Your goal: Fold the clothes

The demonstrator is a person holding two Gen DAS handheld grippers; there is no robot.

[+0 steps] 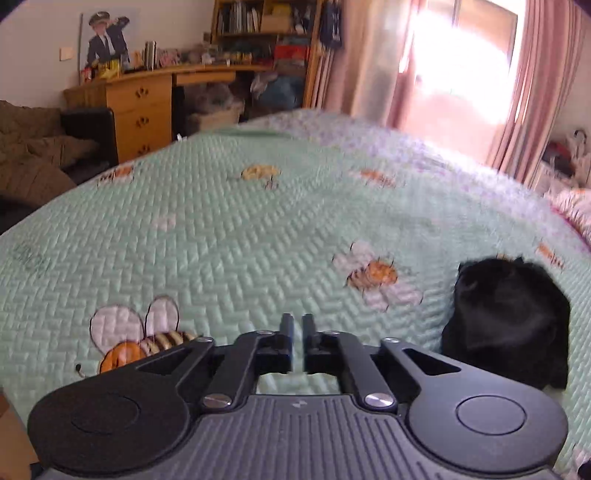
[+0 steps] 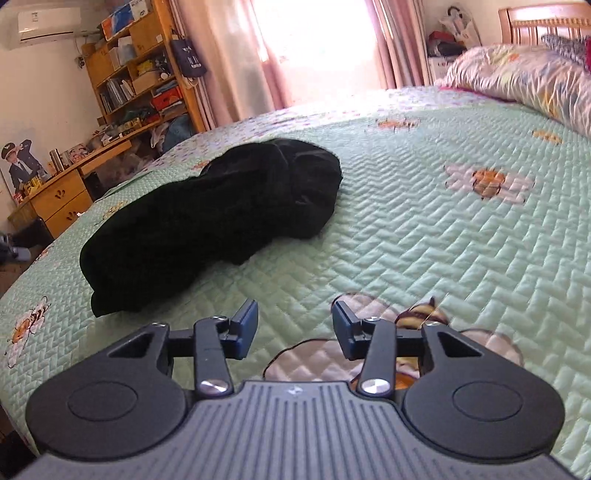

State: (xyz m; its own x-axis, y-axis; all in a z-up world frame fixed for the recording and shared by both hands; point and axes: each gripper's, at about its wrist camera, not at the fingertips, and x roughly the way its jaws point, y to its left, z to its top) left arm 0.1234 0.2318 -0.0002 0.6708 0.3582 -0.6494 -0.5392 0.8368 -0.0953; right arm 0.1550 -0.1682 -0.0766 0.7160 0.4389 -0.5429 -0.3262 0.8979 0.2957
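Note:
A crumpled black garment (image 2: 214, 218) lies in a heap on the green quilted bedspread (image 2: 424, 236). In the right wrist view it sits ahead and to the left of my right gripper (image 2: 294, 328), which is open with nothing between its blue pads and hovers over a bee print. In the left wrist view the same black garment (image 1: 506, 317) shows at the right edge, to the right of my left gripper (image 1: 297, 332). That gripper is shut, fingers nearly touching, holding nothing, above the bedspread (image 1: 221, 236).
A floral pillow or duvet (image 2: 517, 81) lies at the bed's far right. Beyond the bed stand a wooden desk with drawers (image 1: 140, 107), bookshelves (image 1: 266, 33) and pink curtains (image 1: 517, 122) at a bright window. A brown blanket (image 1: 29, 147) lies off the left side.

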